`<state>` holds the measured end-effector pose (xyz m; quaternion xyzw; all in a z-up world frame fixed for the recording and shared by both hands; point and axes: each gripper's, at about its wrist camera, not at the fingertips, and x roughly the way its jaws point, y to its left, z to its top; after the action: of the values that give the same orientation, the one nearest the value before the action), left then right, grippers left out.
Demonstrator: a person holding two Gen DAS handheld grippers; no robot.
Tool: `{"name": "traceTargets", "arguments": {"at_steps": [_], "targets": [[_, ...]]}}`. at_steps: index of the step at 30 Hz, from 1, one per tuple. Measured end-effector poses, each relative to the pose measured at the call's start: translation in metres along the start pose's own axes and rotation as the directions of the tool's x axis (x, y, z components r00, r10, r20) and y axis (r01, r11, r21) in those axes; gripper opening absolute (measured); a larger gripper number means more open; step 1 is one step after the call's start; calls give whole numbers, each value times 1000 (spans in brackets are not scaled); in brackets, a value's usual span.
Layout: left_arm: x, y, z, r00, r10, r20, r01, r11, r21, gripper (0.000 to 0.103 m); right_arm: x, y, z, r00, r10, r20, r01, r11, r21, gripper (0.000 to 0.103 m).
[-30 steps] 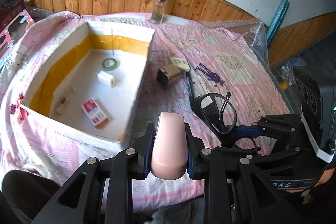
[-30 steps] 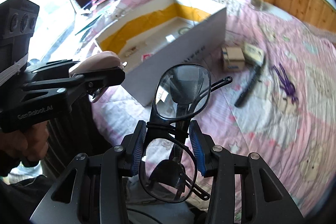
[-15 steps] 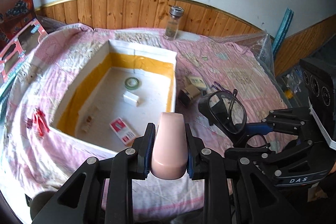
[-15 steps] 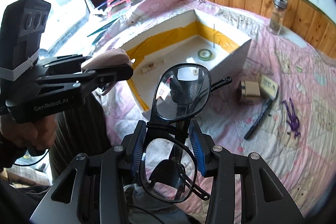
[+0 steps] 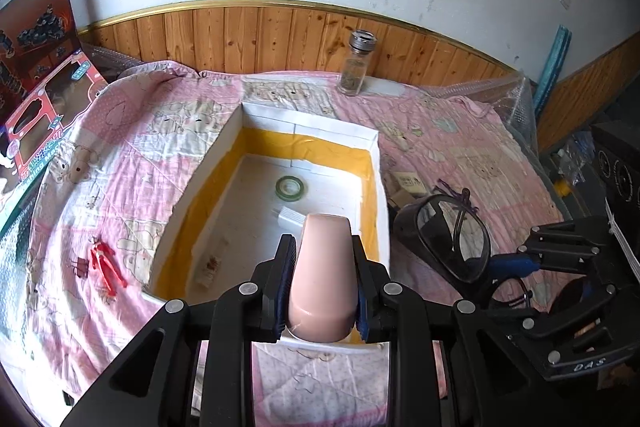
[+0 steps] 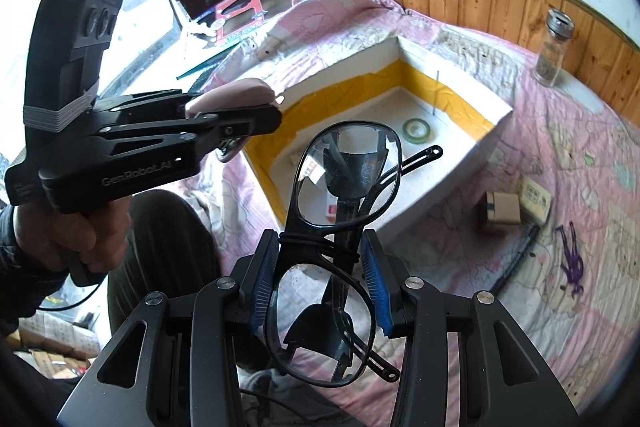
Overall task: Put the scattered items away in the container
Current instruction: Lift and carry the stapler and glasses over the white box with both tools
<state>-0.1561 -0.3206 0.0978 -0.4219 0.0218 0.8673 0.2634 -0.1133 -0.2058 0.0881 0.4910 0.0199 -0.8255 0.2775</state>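
Pink quilt (image 5: 132,163) covers the bed where a white foam box (image 5: 382,187) with yellow-taped inner walls sits open. Above its near edge, the left gripper (image 5: 322,287) clamps a smooth pink case (image 5: 323,279) between its blue-padded fingers (image 5: 285,283). Beside it, just past the box's right wall, the right gripper (image 6: 320,291) pinches a pair of black-framed glasses (image 6: 344,183) at the bridge, one lens standing above the fingers and the other hanging below. Inside the box lie a green tape roll (image 5: 290,185), a small white block (image 5: 289,217) and a red-and-white packet (image 6: 331,211). On the quilt to the right rest a small cardboard box (image 6: 502,209), a black pen (image 6: 518,253) and a purple figure (image 6: 573,259); a red clip (image 5: 106,263) lies to the left. A glass jar (image 5: 355,65) stands by the wooden wall panelling (image 5: 256,39).
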Motion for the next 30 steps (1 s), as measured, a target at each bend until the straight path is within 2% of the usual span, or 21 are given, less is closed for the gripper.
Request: {"name": "traceTargets", "arguments": {"at_steps": [10,19,30], "targets": [[21,28,22,1000,-7,-29,6,1000,-12,26,13,3,32,1000,-7,7,7,1000,-4,44],[43,31,50,998,10,-54,-7,999,49,26,34,-9,52,1000,-11,-15,11,1000,8,44],[91,38,67,989,57,-133,-42,992,117,26,60,-17,63,998,-20,-53,21,1000,12,44]]}}
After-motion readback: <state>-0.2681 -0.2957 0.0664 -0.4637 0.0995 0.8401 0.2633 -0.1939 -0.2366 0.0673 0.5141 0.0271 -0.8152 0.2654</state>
